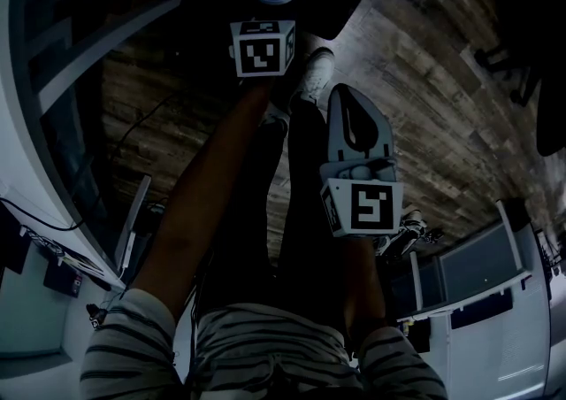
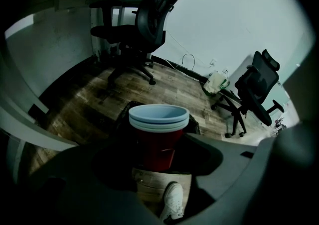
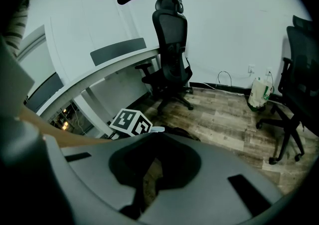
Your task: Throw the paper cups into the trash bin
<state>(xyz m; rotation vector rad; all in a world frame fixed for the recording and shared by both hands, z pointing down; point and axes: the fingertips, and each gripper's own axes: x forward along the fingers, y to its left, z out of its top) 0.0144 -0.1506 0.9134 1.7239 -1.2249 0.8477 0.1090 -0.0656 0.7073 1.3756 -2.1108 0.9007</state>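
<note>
Left gripper view shows the left gripper (image 2: pixel 157 158) clamped on a nested stack of paper cups (image 2: pixel 158 132). The cups have glossy red tapered walls and pale rolled rims lying one over another (two at least, perhaps three). Just behind the stack stands the trash bin (image 2: pixel 195 125), its crinkled black liner showing on either side, on a grey wood-plank floor (image 2: pixel 164 82). A white shoe (image 2: pixel 173 200) shows beneath the cups.

The head view is very dark. From above it shows the stack's round mouth facing up, at the near edge of the bin's black mass.

The right gripper (image 3: pixel 158 138) is smooth grey plastic, its jaws closed tip to tip around an empty teardrop gap. Its view takes in a black high-backed office chair (image 3: pixel 169 55) and a curved white desk (image 3: pixel 99 77).
</note>
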